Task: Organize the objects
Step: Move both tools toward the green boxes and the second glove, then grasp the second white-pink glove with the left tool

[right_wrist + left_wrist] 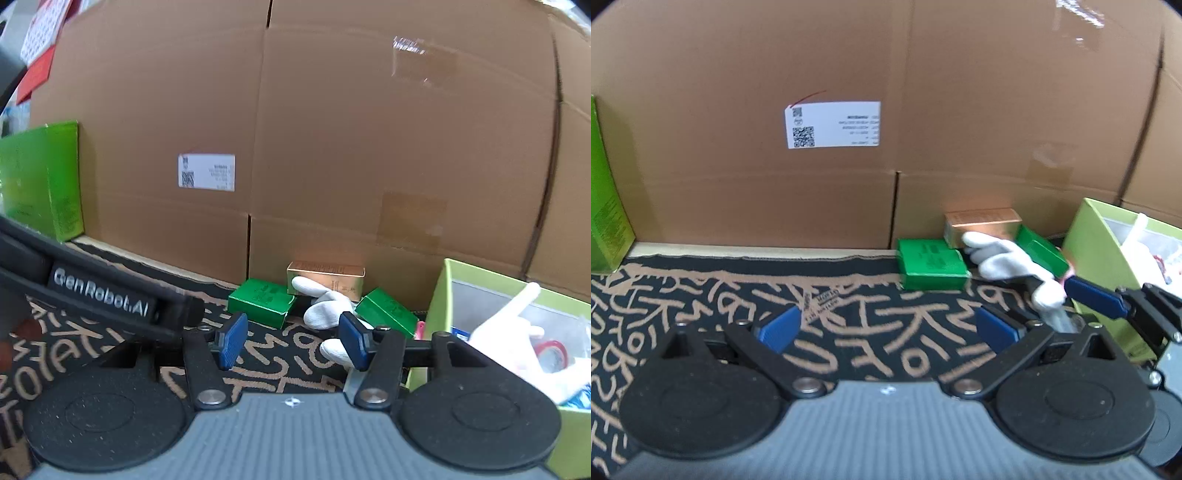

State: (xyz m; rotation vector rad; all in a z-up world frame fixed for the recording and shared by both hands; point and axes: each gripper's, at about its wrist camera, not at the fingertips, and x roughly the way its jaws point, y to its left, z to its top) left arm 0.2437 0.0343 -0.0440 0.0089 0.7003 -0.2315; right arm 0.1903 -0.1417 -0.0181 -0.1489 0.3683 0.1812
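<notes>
Far off to the left of both my tools a tall green carton stands against the big cardboard box, well out of the work. My left gripper hangs over the patterned mat with its blue pads spread wide and nothing between them. Ahead of it and to its right lies a flat green box, then a copper-coloured box against the cardboard, with a white glove draped in front of it and a second green box tilted beside that. My right gripper points at that same cluster, its pads partly apart and empty; the glove's fingers sit just past its right pad. Farthest right is the lime-green bin, already holding odds and ends. I judge the glove is my target: I should ease forward low, straddle the bunched middle of it, and avoid nudging the green boxes before closing.
</notes>
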